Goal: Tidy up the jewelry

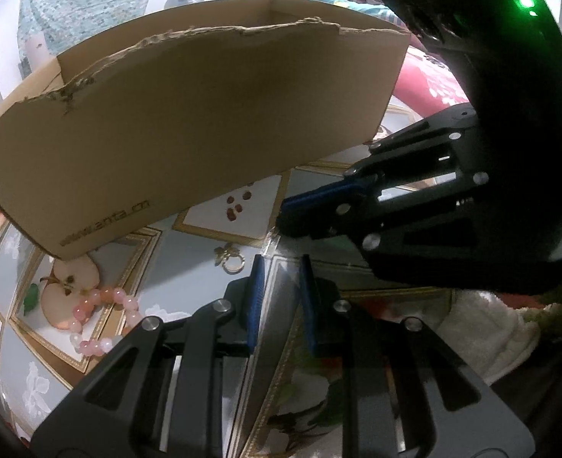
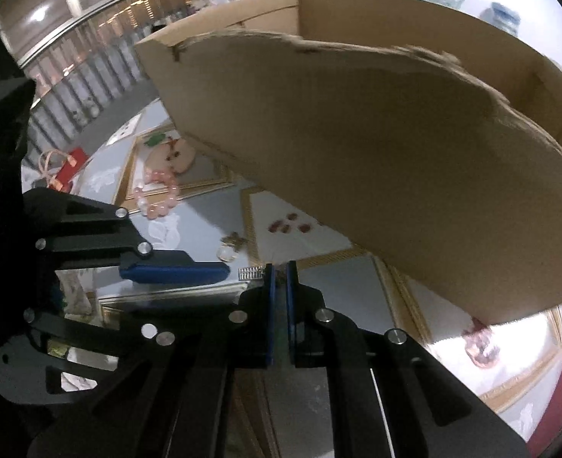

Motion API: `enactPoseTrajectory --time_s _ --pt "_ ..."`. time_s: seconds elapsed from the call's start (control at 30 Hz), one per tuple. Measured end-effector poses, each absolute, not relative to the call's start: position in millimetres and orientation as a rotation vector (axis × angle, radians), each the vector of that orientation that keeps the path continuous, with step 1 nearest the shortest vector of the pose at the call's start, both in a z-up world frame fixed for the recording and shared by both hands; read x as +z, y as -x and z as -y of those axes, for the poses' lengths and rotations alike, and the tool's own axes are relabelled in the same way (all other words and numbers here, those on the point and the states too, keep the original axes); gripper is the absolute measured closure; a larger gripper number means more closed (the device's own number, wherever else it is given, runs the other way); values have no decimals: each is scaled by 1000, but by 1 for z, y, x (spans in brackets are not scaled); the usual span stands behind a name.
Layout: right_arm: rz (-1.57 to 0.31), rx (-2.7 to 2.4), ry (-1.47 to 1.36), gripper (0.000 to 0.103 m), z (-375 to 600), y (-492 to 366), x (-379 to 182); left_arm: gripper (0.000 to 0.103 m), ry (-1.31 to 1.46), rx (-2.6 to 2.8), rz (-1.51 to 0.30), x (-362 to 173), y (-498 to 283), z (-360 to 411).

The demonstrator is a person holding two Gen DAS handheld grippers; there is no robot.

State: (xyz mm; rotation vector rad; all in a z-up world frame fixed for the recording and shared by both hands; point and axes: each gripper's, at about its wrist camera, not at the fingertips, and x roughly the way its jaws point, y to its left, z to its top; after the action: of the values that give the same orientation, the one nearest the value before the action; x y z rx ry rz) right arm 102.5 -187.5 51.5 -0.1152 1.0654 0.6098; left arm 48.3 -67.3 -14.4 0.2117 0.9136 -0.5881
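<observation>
Only one piece of writing can be read: small dark print near the lower left corner of the cardboard box [image 1: 189, 114], which seems to spell "anta.cn", with blurred characters before it. That box has a ragged, torn top edge and stands on the tabletop [image 1: 201, 244], a glossy surface printed with gold-framed panels, sliced apples and red seeds.

Jewelry lies in front of the box. A pink beaded bracelet [image 1: 101, 318] rests on the apple print at the left. A gold ring [image 1: 230, 257] with a leafy ornament lies just ahead of the left gripper [image 1: 280, 267], whose blue-padded fingers [image 1: 257, 301] stand a small way apart with nothing between them.

The right gripper [image 2: 280, 267] has its fingers [image 2: 268, 313] brought almost together on a small silvery, ribbed piece [image 2: 251, 273] that sticks out to the left of the tips; whether it is truly pinched or only touched is hard to tell. In the left wrist view this gripper comes in from the right, its tips low by the tabletop beside the box.

From the right wrist view, a red gift bag [image 2: 69, 166] with pale cord handles stands well beyond the bracelet, and a pinkish clear object [image 2: 479, 345], too blurred to name, lies near the box's right end. White fluffy fabric [image 1: 487, 328] sits at the tabletop's right edge in the left wrist view.
</observation>
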Motion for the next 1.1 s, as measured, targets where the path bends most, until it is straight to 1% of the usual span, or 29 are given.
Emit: enactPoseTrajectory --time_s 0.43,0.63,0.83,1.1 --pt "-1094 420 4 97 235 -99 43 86 -194 -605 -921 -12 -51 67" --pt "-1083 418 -32 94 237 -97 41 85 -182 -530 -909 -5 -55 54" --pt "-1075 420 -40 94 234 -97 38 85 -199 -479 -946 -11 -65 49" --pt "-1062 420 -43 94 235 -96 39 85 -231 -459 -936 -12 -68 58"
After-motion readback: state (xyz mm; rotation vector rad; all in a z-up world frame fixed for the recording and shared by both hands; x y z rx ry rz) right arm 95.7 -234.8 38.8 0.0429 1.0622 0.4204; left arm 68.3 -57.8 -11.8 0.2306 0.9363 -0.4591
